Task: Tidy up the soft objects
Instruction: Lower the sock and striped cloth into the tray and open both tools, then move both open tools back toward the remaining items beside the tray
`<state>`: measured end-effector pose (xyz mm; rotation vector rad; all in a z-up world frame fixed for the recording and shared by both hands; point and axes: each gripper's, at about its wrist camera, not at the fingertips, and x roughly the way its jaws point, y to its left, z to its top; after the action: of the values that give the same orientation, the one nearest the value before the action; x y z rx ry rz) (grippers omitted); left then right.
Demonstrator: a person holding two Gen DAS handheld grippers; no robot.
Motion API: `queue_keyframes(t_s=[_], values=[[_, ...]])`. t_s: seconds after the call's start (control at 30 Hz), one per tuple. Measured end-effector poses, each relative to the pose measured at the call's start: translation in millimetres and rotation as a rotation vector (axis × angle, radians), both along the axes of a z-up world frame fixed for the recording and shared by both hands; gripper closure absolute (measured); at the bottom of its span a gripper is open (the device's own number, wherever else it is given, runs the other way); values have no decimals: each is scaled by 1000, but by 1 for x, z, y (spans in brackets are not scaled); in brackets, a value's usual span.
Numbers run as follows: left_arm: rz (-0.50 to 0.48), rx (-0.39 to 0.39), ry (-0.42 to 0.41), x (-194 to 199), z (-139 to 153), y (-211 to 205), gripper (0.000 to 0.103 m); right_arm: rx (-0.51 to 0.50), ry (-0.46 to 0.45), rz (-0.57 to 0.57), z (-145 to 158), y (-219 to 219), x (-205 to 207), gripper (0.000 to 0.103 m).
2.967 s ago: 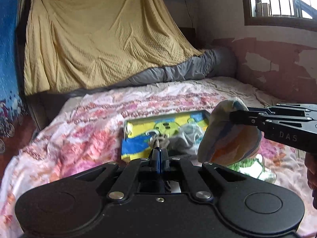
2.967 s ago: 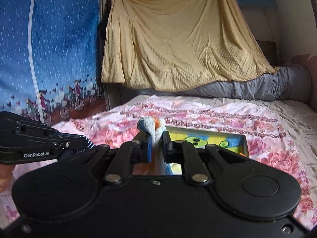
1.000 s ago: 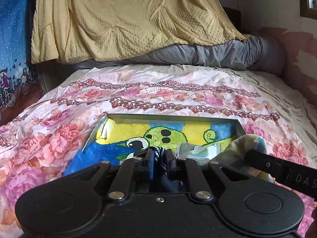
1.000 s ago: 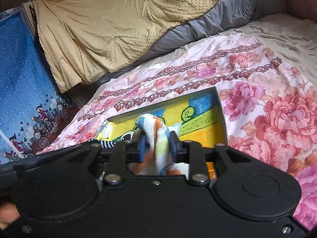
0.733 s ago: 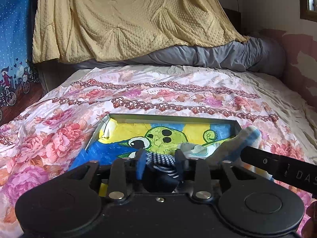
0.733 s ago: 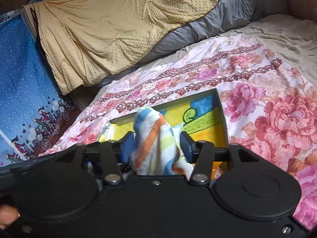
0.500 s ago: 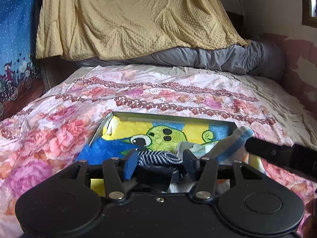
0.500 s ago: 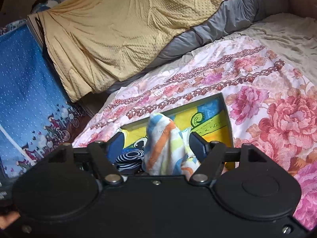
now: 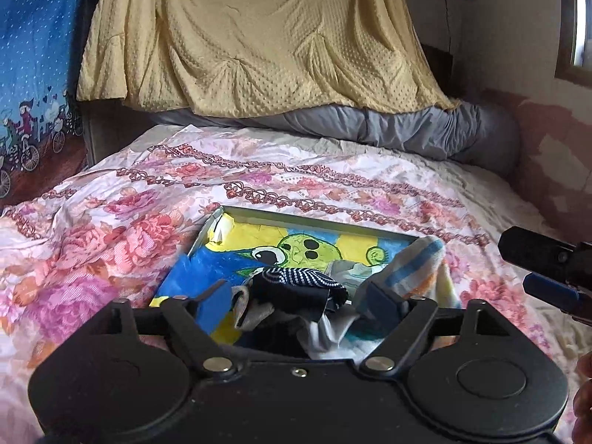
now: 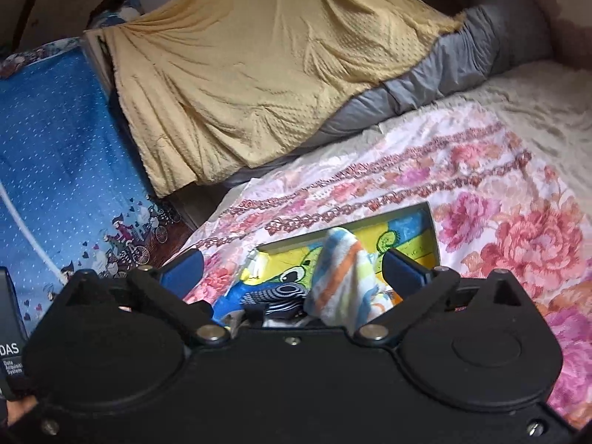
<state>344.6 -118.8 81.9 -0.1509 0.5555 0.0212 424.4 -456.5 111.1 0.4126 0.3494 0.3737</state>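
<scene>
- A bedroom: a bed [image 9: 111, 229] under a flowered sheet, a yellow blanket [image 9: 251, 37] hung at its head over a grey quilt [image 9: 425, 129], a blue curtain [image 10: 55, 155] to one side.
- On the bed lies a shallow tray [image 9: 314, 218] with a cartoon print inside; it holds the soft things.
- Left tongs [image 9: 296, 298]: jaws opening, pads clear of the dark dotted sock [image 9: 296, 277], which lies slack between them on the heap in the tray.
- Right tongs [image 10: 294, 272]: jaws opening wide; the striped cloth [image 10: 340, 277] stands bunched between them, touching neither pad that I can see, its foot in the tray beside the sock.
- Step in hand, as I judge it: the drop-off. Both pieces appear let go into the tray.
- Next move likely calls for lifting both tongs straight back and clear without snagging fabric, then looking for any soft thing left outside the tray. None shows on the sheet in these views.
- Risk: the upright cloth may flop over the tray's rim.
</scene>
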Motion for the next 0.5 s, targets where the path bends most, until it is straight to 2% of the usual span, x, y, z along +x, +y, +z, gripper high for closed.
queue_keyframes(t_s=[0.07, 0.2, 0.5], values=[[-4, -18, -13, -12, 6, 5, 15, -12, -14, 1, 8, 3, -13, 1], [1, -61, -42, -40, 20, 16, 1, -24, -34, 1, 22, 10, -36, 0], [-18, -88, -97, -97, 47, 43, 1, -84, -108, 4, 49, 34, -94, 0]])
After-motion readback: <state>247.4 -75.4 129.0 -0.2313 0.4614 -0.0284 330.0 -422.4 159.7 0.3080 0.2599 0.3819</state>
